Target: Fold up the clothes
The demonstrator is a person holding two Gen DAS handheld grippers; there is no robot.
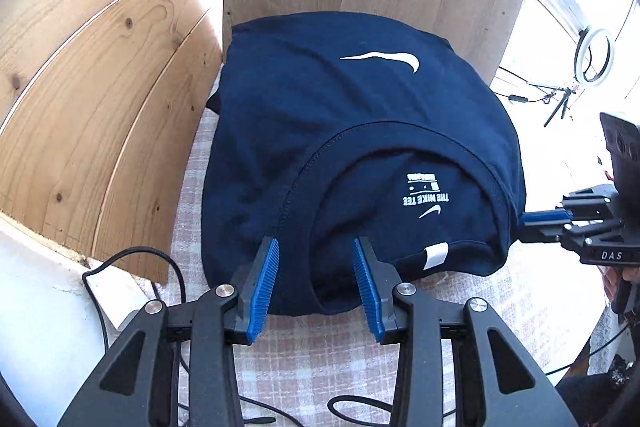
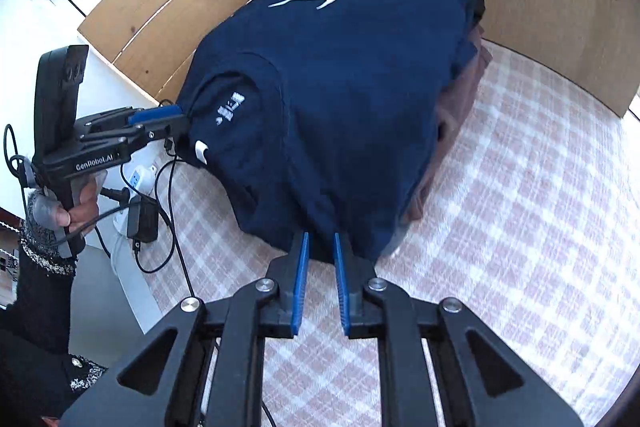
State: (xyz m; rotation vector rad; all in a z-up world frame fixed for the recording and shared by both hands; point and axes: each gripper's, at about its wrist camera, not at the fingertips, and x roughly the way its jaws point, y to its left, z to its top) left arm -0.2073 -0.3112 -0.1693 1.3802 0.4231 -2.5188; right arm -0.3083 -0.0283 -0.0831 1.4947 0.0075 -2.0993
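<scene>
A folded navy blue cotton T-shirt (image 1: pixel 352 115) with a white swoosh lies on a surface covered in pink-and-white checked cloth (image 2: pixel 520 227), its far edge against pale wooden boards (image 1: pixel 100 67). It rests on top of a brownish garment (image 2: pixel 460 115) (only an edge shows). The left gripper (image 1: pixel 316 269) hovers at the shirt's collar side, jaws partly apart with nothing pinched between them. The right gripper (image 2: pixel 321 259) sits at the shirt's near edge, jaws narrowly parted; whether its pads press fabric I cannot tell.
</scene>
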